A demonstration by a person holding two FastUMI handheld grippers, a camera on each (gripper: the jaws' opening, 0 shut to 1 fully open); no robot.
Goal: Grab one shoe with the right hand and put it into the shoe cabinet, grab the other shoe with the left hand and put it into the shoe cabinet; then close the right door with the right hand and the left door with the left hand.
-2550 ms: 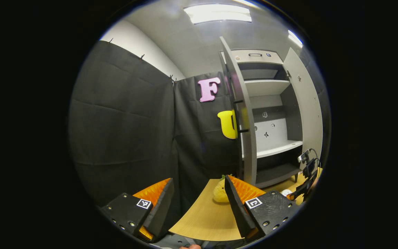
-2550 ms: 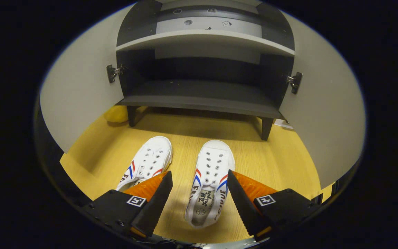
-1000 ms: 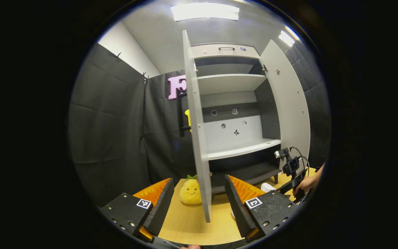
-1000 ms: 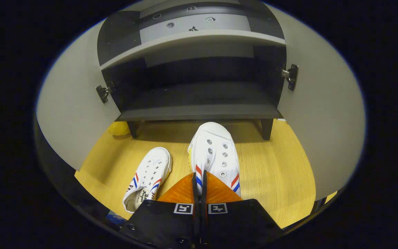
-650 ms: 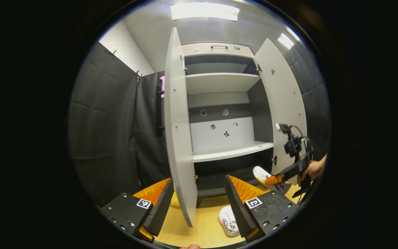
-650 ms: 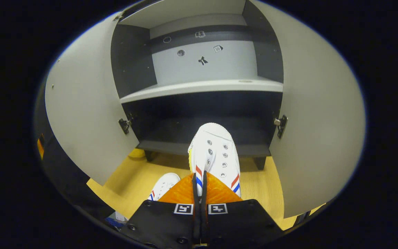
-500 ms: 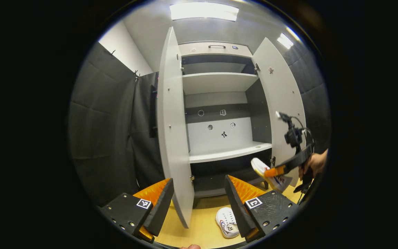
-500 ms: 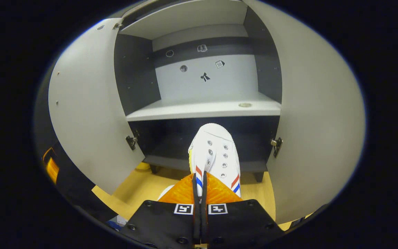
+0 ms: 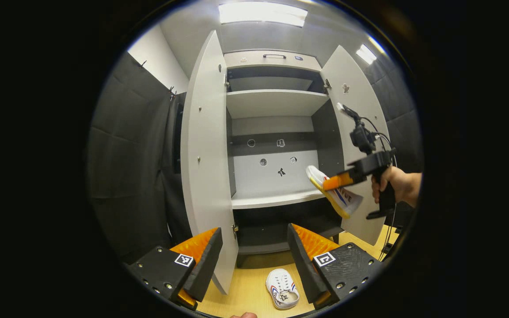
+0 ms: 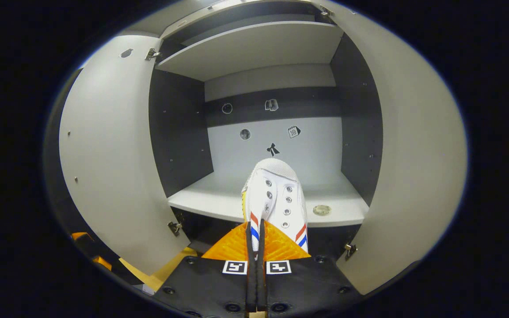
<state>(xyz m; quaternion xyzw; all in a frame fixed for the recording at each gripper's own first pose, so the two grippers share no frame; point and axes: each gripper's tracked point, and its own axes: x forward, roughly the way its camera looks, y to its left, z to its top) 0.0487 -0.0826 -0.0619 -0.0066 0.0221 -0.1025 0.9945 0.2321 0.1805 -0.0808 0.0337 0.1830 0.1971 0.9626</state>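
In the left gripper view, my left claw (image 9: 252, 258) is spread wide with nothing in it. It hangs low in front of the cabinet (image 9: 276, 104). Both doors stand open: the left door (image 9: 203, 172) and the right door (image 9: 360, 132). One white shoe (image 9: 282, 289) lies on the floor (image 9: 245, 296) between my two fingers, just in front of the cabinet's bottom. Farther off on the right, a hand (image 9: 396, 183) holds my right claw (image 9: 336, 182). That claw pinches the other shoe (image 9: 335, 192) up in the air, toe tipped up and pointing at the middle shelf (image 9: 272, 199). The held shoe is right at the front edge of that shelf, beside the right door.

In the right gripper view, my right claw (image 10: 254, 236) is pressed together on the held shoe (image 10: 274, 196). Both fingers squeeze the shoe's back part, near the red and blue stripes. The toe points straight into the cabinet (image 10: 179, 128), over the front of the middle shelf (image 10: 219, 194). I cannot tell if the shoe touches the shelf. A small round thing (image 10: 321, 210) sits on the shelf, just right of the shoe. The doors (image 10: 113, 150) are wide open on both sides.
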